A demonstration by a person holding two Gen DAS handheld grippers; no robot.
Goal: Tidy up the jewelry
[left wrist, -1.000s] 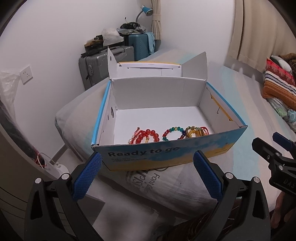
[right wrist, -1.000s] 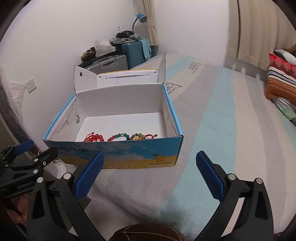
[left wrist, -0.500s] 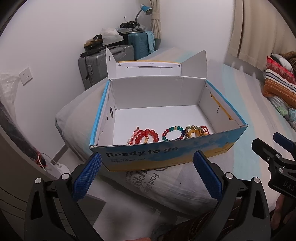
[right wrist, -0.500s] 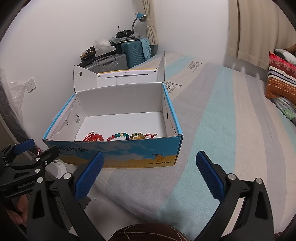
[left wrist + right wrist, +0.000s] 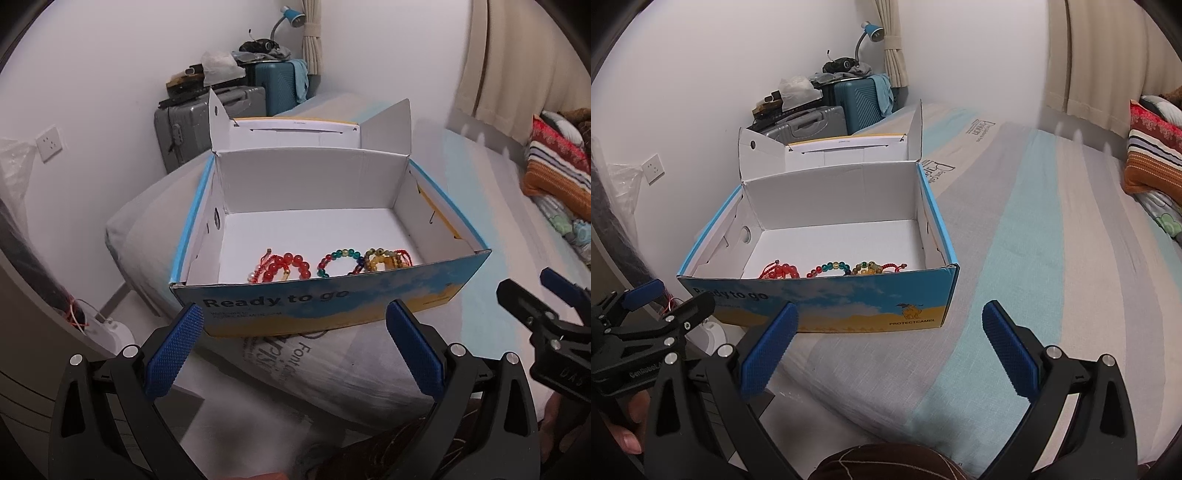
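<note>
Nearest in both views, the two grippers hang spread wide with nothing between their blue pads. The left gripper [image 5: 293, 343] sits just short of the front wall of the box, its pads straddling the printed words "Ready to go". The right gripper [image 5: 890, 343] is held off the box's front right corner, over the striped bed [image 5: 1052, 258]. Each gripper shows at the edge of the other's view, and part of a hand [image 5: 626, 424] wraps the left handle.

Just beyond them, the open cardboard box [image 5: 332, 295] rests on the near corner of the bed, partly on a grey printed pillow [image 5: 314, 365]. Its lid [image 5: 295, 129] is folded back behind the rear wall. Inside, three bead bracelets lie in a row on the white floor, close against the front wall: a red bracelet [image 5: 284, 266] on the left, a green and multicoloured bracelet [image 5: 340, 260] in the middle, and a yellow-brown bracelet [image 5: 386, 258] with red cord on the right. The middle and right ones touch or overlap; the red one lies a little apart.

Farther back, a grey suitcase [image 5: 184, 129] and a teal suitcase [image 5: 277, 85] stand against the wall, with clutter on top and a blue lamp [image 5: 293, 16] above. A folded striped blanket [image 5: 554, 173] lies at the far right of the bed, below the curtains [image 5: 517, 62].
</note>
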